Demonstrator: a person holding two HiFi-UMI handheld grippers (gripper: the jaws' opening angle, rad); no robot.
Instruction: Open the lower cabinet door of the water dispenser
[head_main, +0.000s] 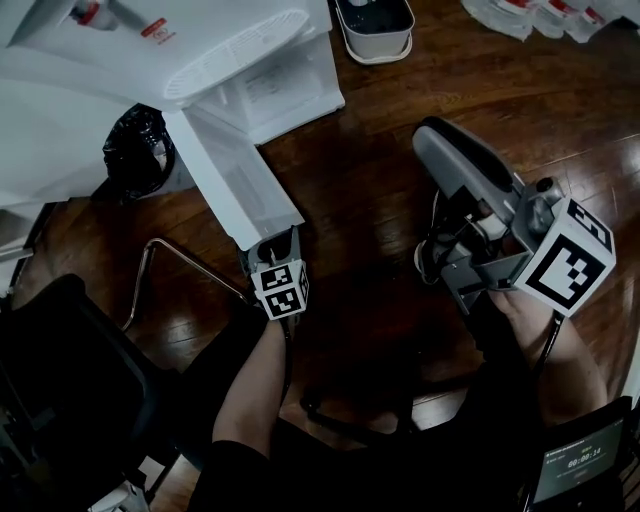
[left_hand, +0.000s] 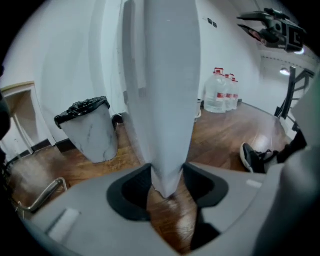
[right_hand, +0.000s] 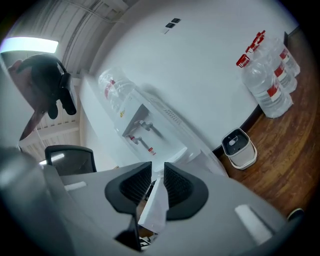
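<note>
1. Bare dark wooden floor (head_main: 370, 200) lies right of the door. A black-lined marbled bin (head_main: 135, 150) stands just left of it, and a chrome chair frame (head_main: 150, 265) sits near-left.
2. The white dispenser's flat white lower cabinet door (head_main: 235, 180) stands swung out and upright, its free edge pointing near.
3. The left gripper (head_main: 272, 240) clamps that edge's lower corner. The right gripper (head_main: 435, 140), well apart at right, holds nothing, its jaws barely ajar.

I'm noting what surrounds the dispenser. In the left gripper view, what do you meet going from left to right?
marbled bin with a black liner → white cabinet door → water jugs with red labels → black shoe
</note>
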